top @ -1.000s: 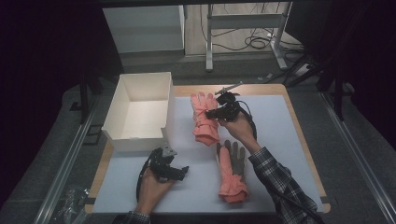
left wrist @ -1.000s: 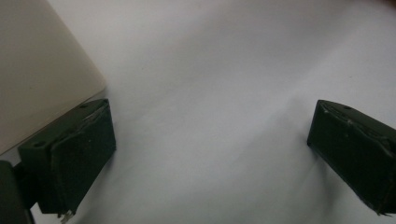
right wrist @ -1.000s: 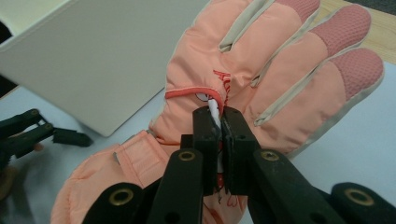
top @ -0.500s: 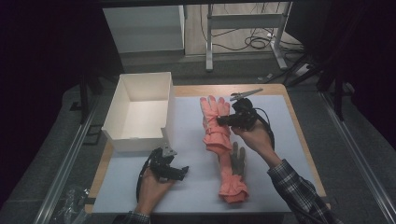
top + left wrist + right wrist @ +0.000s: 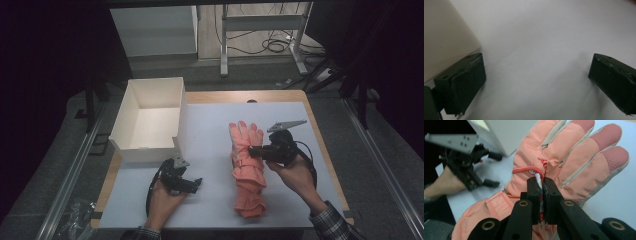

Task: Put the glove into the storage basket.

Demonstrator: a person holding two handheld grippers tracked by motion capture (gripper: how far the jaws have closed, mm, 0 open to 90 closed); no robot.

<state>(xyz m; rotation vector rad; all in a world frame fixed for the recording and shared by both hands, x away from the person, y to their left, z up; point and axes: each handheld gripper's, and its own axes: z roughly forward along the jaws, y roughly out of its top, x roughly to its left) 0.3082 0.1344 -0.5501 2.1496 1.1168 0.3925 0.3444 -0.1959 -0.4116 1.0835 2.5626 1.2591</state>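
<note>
A white mat covers the wooden table (image 5: 320, 120), with dark floor around it. On the mat's right half lies a salmon-pink padded winter glove (image 5: 247, 165), fingers pointing away from the person, stacked on a second glove of the same colour. The right gripper (image 5: 254, 150) pinches a fold near its wrist strap, jaws closed on the fabric. Well to the left, the left gripper (image 5: 196, 183) rests on bare mat, jaws wide apart, just beside the open white cardboard box (image 5: 131, 111).

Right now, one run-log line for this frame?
right gripper: shut on glove | glove: on mat | left gripper: open, idle | box: empty
</note>
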